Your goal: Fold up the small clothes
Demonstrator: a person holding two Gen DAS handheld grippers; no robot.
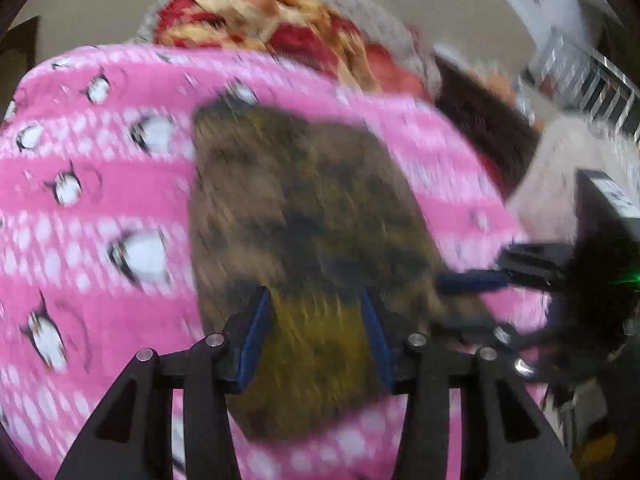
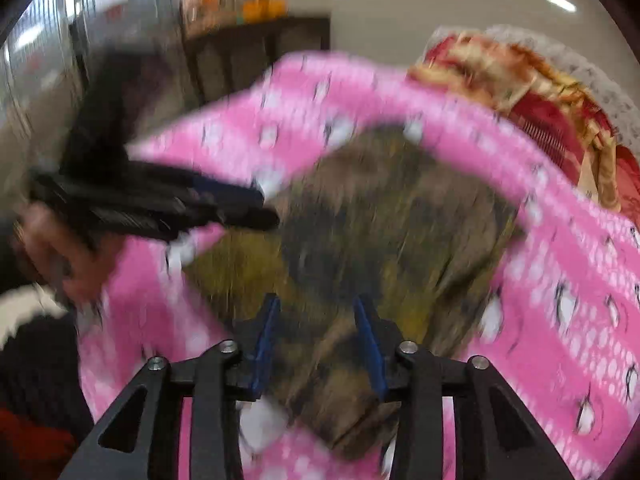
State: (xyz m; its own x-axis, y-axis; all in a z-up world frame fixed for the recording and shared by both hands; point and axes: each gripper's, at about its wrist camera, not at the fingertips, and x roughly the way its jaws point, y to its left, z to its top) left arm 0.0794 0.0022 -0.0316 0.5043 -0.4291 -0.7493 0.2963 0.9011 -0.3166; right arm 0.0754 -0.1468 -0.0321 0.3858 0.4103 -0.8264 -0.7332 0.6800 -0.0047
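A small brown and olive camouflage garment lies folded on a pink penguin-print blanket. My left gripper is open, its blue-padded fingers straddling the garment's near edge. In the right wrist view the same garment lies on the pink blanket, and my right gripper is open just above its near end. The left gripper shows there from the side at the garment's left edge. The right gripper shows in the left wrist view at the garment's right edge. Both views are motion-blurred.
A red and gold patterned cloth on a grey cover lies behind the blanket. A dark wooden cabinet with orange items stands at the back. The person's hand holds the left gripper.
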